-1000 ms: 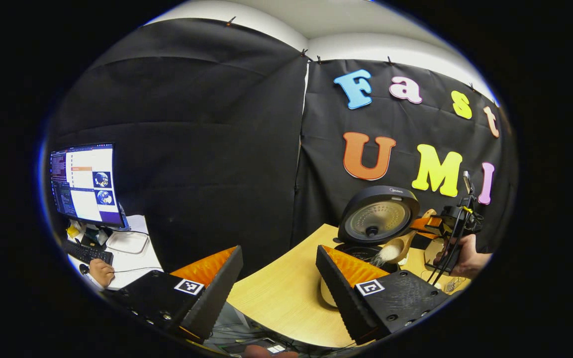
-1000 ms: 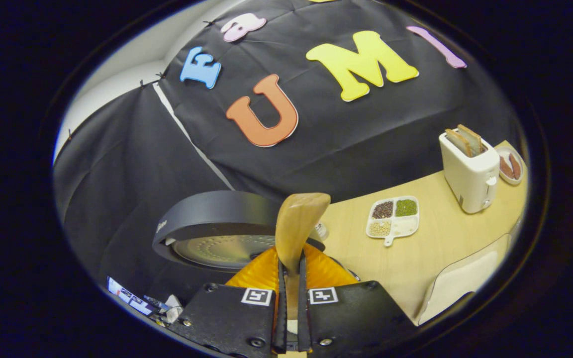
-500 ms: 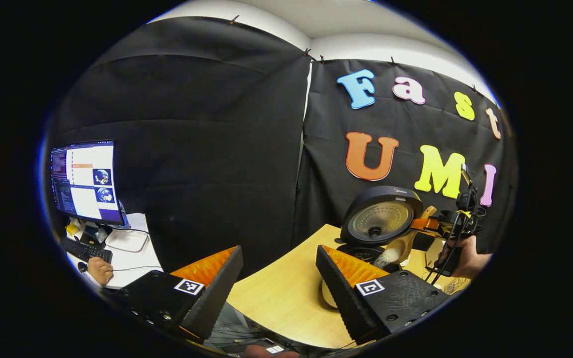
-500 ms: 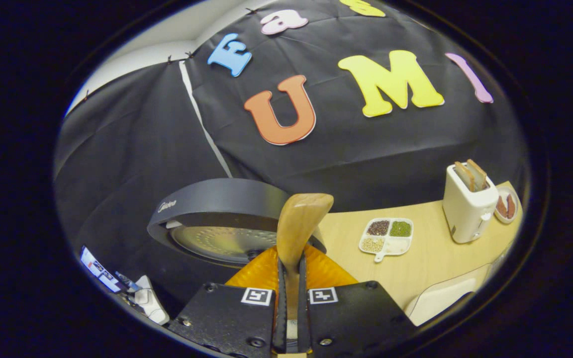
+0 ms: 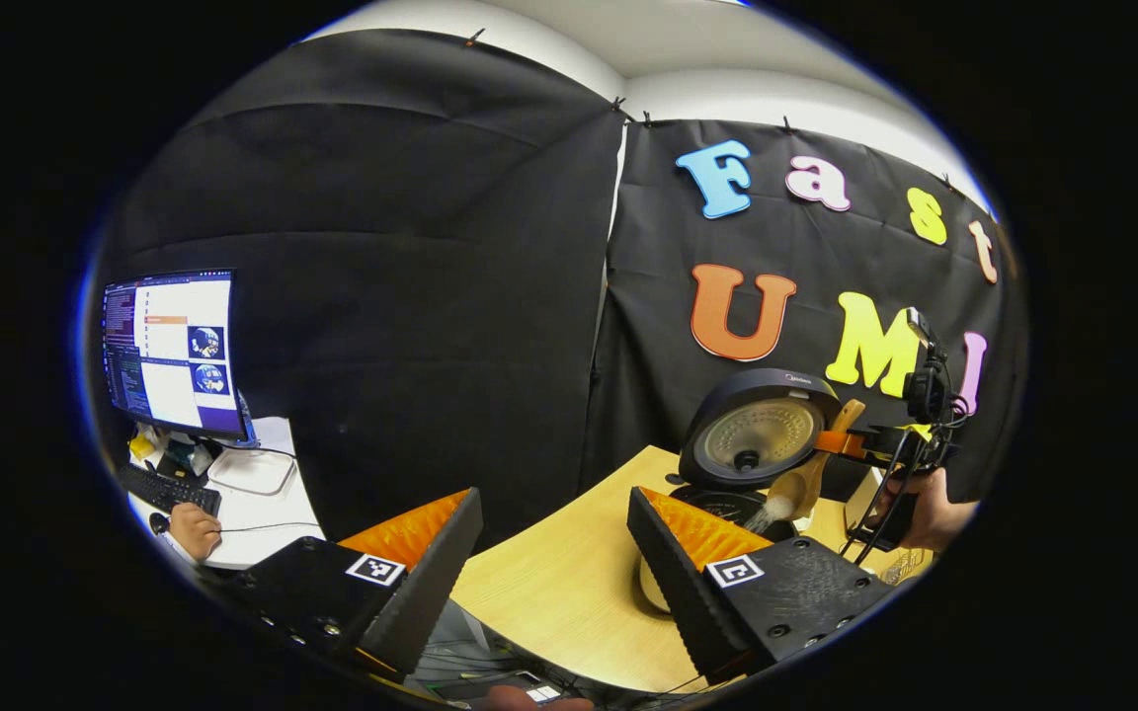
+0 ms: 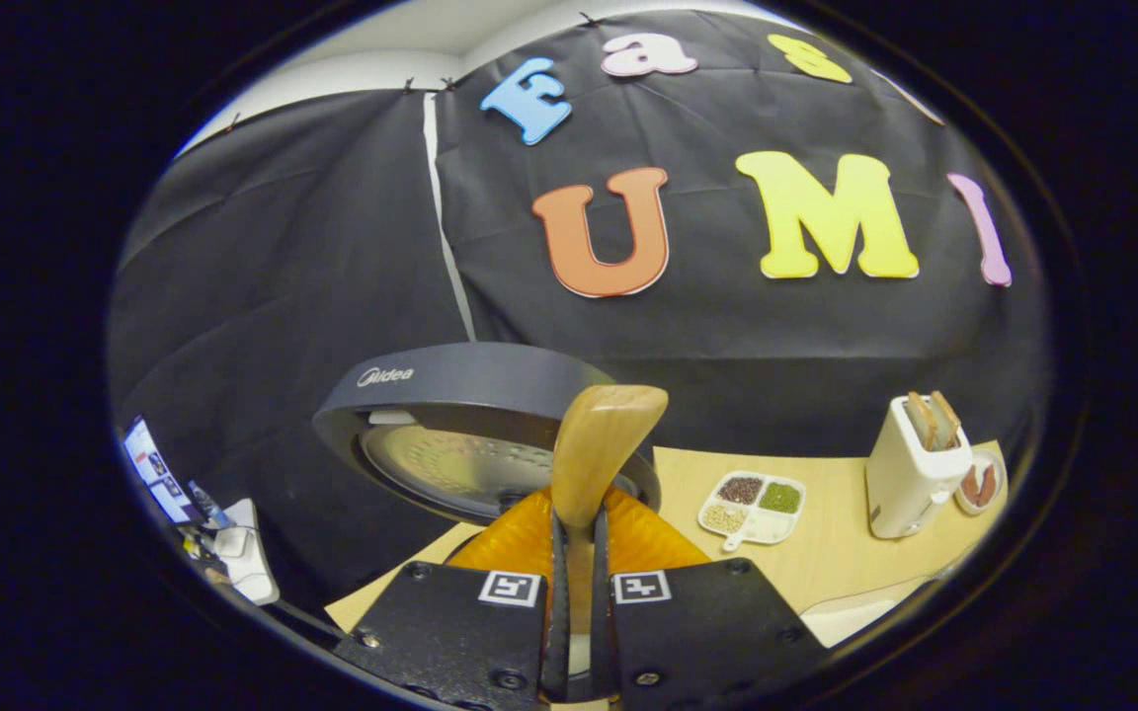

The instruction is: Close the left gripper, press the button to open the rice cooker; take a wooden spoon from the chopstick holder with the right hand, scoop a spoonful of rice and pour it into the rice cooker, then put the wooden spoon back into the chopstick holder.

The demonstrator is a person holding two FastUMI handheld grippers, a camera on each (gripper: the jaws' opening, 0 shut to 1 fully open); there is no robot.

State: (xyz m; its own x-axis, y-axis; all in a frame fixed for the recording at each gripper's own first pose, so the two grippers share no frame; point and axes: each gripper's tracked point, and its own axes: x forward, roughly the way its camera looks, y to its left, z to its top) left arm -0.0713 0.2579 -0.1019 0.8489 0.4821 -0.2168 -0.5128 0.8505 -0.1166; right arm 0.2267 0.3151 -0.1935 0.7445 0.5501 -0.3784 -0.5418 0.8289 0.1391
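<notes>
Wooden spoon point(image 6: 594, 449) is clamped between both fingers of the right gripper point(image 6: 574, 592), handle going down between the pads, other end sticking up just in front of the camera. In the left gripper view the same spoon point(image 5: 806, 479) is tipped bowl-down over the open cooker point(image 5: 727, 499), and white rice point(image 5: 772, 510) falls from it into the pot. Lid point(image 6: 475, 420) stands up open, just behind the spoon.

Left gripper point(image 5: 554, 553) is wide apart, holds nothing, and hovers near the table point(image 5: 549, 583) edge, well apart from the cooker on its far right.

Handling, my judgement: spoon is light & stiff, wood is a bit smooth, so a flat handle can turn or slide in the pads if the squeeze is weak. Best hold is mid-handle w/ the flat faces against the pads, as it looks now. Rice is loose & pours easily; grains may stick in the bowl or spill over the rim if the tilt is too quick. Pour seems nearly done; what is left is putting the spoon back in the holder, which I can't pick out for sure.

Tray point(image 6: 752, 504) w/ beans and toaster point(image 6: 915, 479) sit off to the right gripper's front right.
</notes>
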